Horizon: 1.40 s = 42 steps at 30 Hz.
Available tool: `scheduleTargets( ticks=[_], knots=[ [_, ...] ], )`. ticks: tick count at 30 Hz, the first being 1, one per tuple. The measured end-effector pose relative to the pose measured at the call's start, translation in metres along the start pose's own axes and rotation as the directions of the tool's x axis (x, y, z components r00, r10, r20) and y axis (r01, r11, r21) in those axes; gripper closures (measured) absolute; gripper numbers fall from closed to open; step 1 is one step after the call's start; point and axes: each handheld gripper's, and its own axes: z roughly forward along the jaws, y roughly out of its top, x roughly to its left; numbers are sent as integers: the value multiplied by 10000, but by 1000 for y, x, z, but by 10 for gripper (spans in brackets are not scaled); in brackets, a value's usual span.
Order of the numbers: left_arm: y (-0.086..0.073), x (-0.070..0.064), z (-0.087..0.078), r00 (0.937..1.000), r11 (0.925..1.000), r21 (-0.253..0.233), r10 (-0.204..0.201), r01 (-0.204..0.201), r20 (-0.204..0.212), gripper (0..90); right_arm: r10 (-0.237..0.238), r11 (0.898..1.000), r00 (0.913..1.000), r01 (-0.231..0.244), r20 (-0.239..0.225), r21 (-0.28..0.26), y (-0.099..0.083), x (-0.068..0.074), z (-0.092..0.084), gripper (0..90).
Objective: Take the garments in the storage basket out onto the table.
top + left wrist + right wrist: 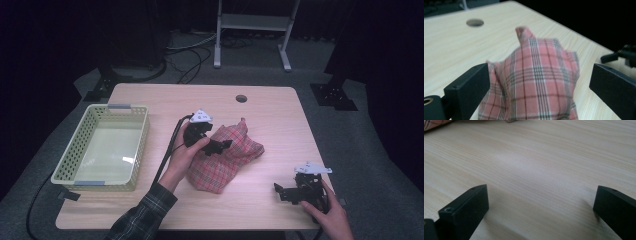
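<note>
Near the middle of the wooden table (150,100) the crumpled plaid cloth (225,155) is seen directly ahead of the left gripper (222,146), whose wide jaws straddle it unpressed, while the right gripper (280,192), also wide, is kept near the table's front right corner.

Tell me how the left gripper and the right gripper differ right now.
The left gripper hovers over the plaid cloth, with the cloth between its open jaws but not pinched; the right gripper has nothing but bare table between its jaws. The left gripper is near the table's middle, beside the basket side; the right gripper sits low at the near right edge. Both have jaws wide open and carry a grey plate.
</note>
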Motion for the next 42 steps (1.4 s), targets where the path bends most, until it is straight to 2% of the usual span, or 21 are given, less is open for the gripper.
scheduleTargets(
  ticks=[4, 7, 18, 20, 27, 29, 31, 35, 42],
  knots=[
    [5, -2, -11, 9997, 9962, -843, 228, -235, -93, 25, 8, 10000, 10000, -8, -2, -4, 0, 0, 0, 0],
    [7, -4, -18, 9996, 9922, -1224, 242, -255, -119, 12, 7, 10000, 10000, -7, -3, 1, 0, 0, 0, 0],
    [6, -11, -43, 9979, 9717, -2270, 645, -652, -103, 12, 30, 10000, 10000, -30, -5, 14, 0, 0, 0, 0],
    [4, -13, -47, 9970, 9655, -2486, 751, -774, -188, 13, 31, 10000, 10000, -31, -7, 13, 0, 0, 0, 0],
    [-5, -17, -61, 9945, 9485, -2992, 937, -1037, -478, 13, 29, 10000, 10000, -29, -4, 7, 0, 0, 0, 0],
    [-7, -19, -64, 9939, 9471, -3023, 959, -1077, -537, 12, 39, 10000, 10000, -39, 2, 11, 0, 0, 0, 0],
    [-9, -20, -66, 9935, 9414, -3184, 983, -1113, -569, 13, 19, 10000, 10000, -19, -2, 6, 0, 0, 0, 0],
    [-14, -23, -70, 9918, 9347, -3327, 1079, -1248, -690, 13, 14, 10000, 10000, -14, -4, 8, 0, 0, 0, 0],
    [-22, -24, -77, 9910, 9243, -3601, 1009, -1262, -882, 12, 15, 10000, 10000, -15, -4, 8, 0, 0, 0, 0]
  ],
)
